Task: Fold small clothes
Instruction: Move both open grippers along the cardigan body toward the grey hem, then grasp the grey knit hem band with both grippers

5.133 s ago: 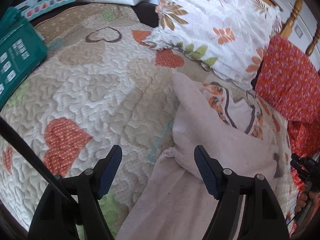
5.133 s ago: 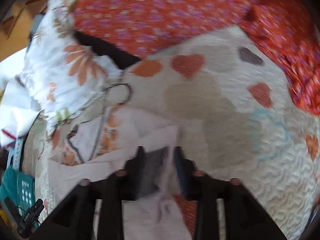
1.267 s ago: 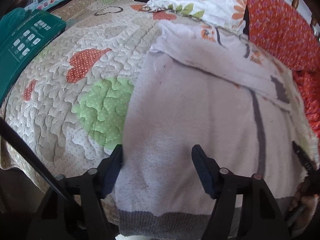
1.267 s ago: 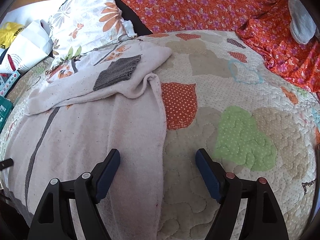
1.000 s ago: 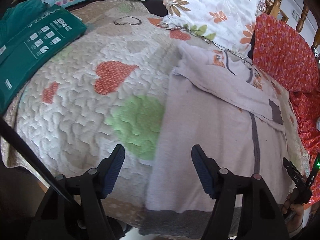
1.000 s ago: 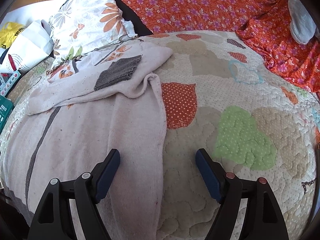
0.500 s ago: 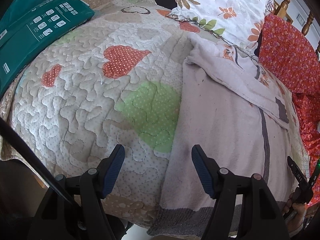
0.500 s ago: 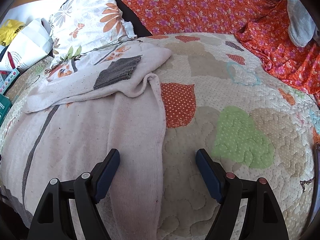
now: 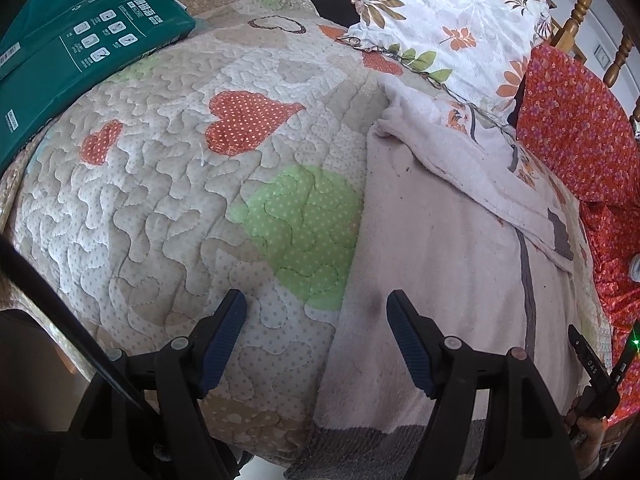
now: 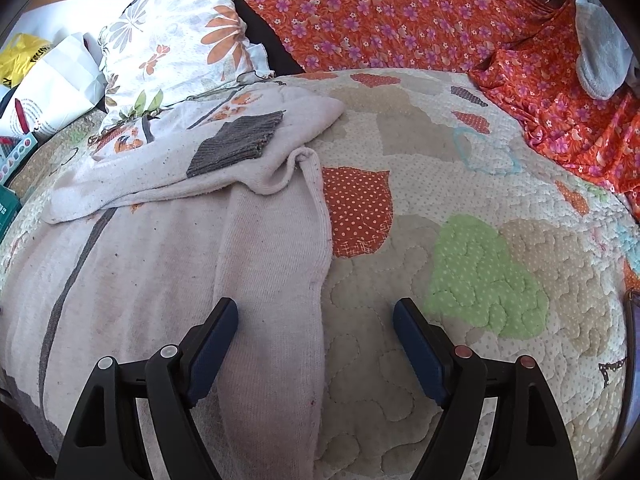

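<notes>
A pale pink sweater (image 9: pixel 440 248) with a grey hem and cuffs lies flat on the quilted bed, its sleeves folded across the chest. It also shows in the right wrist view (image 10: pixel 168 264), with a grey cuff (image 10: pixel 236 142) on top. My left gripper (image 9: pixel 316 320) is open and empty, straddling the sweater's left edge near the hem. My right gripper (image 10: pixel 316 324) is open and empty, straddling the sweater's right edge.
The heart-patterned quilt (image 9: pixel 180 168) covers the bed. A green package (image 9: pixel 76 64) lies at the far left. A floral pillow (image 9: pixel 448 28) and an orange flowered cloth (image 10: pixel 400 12) lie at the head. The bed's edge (image 9: pixel 52 344) drops off at the lower left.
My left gripper has shifted left, so the sweater's left edge now sits between its fingers. My right gripper has hardly moved. Both stay open.
</notes>
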The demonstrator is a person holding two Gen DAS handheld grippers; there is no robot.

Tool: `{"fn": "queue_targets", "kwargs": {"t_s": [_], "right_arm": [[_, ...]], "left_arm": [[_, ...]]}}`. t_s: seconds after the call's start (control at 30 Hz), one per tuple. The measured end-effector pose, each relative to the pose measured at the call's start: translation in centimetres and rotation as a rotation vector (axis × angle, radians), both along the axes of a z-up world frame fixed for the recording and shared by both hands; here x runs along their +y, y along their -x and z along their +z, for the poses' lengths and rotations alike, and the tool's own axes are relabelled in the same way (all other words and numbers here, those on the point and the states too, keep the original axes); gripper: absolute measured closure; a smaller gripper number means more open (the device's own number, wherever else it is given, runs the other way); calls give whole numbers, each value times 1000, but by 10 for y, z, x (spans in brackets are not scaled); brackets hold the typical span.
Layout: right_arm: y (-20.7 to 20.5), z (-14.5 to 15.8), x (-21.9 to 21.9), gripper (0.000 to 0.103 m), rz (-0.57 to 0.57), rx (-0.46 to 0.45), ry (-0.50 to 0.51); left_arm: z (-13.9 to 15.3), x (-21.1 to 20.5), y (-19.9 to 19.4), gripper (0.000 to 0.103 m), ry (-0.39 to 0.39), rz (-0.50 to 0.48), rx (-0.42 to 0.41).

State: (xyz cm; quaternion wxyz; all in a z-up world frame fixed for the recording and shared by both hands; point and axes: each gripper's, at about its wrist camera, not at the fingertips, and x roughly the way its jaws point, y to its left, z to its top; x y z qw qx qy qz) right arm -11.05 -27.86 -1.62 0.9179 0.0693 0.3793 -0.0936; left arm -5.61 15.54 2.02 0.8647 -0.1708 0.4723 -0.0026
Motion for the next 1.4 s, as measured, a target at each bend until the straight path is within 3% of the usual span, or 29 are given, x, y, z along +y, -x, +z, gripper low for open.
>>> {"fn": "queue_targets", "kwargs": {"t_s": [0.73,1.03,1.1,1.27,1.4], "right_arm": [[1,-1,0,18,0,-7,8],[1,1,-1,18,2,-6,-3],[2,6,-6,18,-4,-2,-49],[20,32,-47,18,-68,-61,-277],[34,37,-83,18,-135,-44,-362]], "left_arm": [[0,3,6,30,29,20,-16],[28,15,15,30,34,47,-72],[38,24,16,30,45,64,-92],[44,40,11,27,46,78,-89],[27,38,-1,27,146,44,-26]]}}
